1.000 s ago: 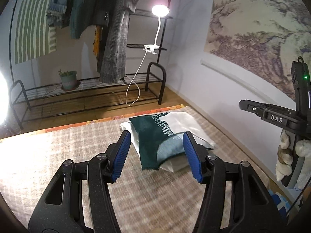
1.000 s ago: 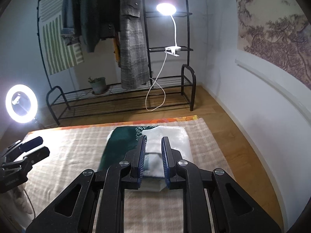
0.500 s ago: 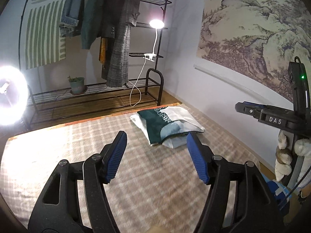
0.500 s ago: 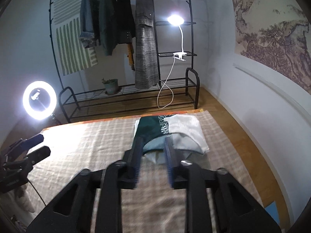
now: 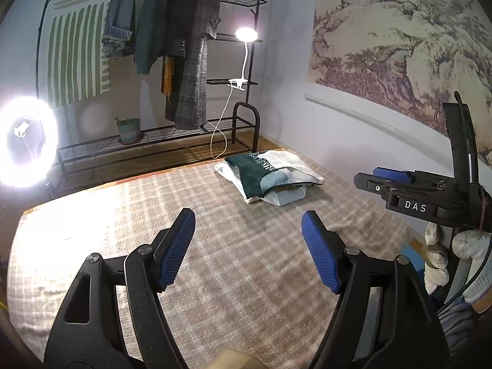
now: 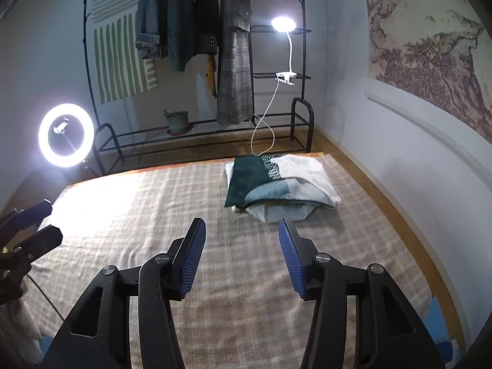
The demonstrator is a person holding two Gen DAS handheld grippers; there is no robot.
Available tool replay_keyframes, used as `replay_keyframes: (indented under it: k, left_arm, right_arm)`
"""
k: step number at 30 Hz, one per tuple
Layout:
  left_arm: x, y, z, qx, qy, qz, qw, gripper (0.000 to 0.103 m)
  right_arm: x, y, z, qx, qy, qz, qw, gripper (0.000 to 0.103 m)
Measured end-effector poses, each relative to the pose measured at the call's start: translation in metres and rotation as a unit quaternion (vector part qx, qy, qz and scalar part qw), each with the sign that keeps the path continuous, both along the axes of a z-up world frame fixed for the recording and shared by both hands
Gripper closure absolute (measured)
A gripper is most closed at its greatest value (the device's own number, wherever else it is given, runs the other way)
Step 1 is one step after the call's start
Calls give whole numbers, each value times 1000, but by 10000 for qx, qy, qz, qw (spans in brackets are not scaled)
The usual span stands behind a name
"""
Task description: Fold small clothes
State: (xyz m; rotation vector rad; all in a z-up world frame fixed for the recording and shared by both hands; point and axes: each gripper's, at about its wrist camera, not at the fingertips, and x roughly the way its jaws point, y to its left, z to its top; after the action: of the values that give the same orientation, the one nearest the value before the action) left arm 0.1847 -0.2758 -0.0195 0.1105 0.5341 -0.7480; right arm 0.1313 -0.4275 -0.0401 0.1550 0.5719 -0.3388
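A ring light (image 6: 66, 135) glows far left of the left tool (image 5: 247, 249); a clothes rack (image 6: 196, 135) stands beyond. Both tools' jaws have just been opening, empty. The folded clothes (image 6: 276, 184) lie ahead of the right tool (image 6: 241, 256), slightly right, well apart.

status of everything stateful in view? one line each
left gripper: open, nothing between the pads, jaws just been opening
right gripper: open, empty, jaws just been opening
folded clothes: stacked on the blanket, untouched
ring light: on
clip lamp: on
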Motion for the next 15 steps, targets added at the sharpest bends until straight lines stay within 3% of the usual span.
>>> replay_keyframes:
  k: [3, 5, 10, 15]
  left_arm:
    - [-5, 3, -5, 30, -45, 5, 10000, 20]
    - [-8, 5, -9, 86, -63, 10, 9999, 17]
    - [-17, 4, -17, 358, -272, 40, 9990, 3]
    - [-19, 5, -21, 452, -276, 62, 9986, 2]
  right_arm:
    - [-2, 1, -4, 32, 15, -71, 10000, 52]
    - [-3, -3, -5, 86, -36, -183, 9998, 38]
    - [-3, -12, -12, 160, 2, -328, 9993, 32]
    - [-2, -13, -15, 202, -25, -376, 9991, 22]
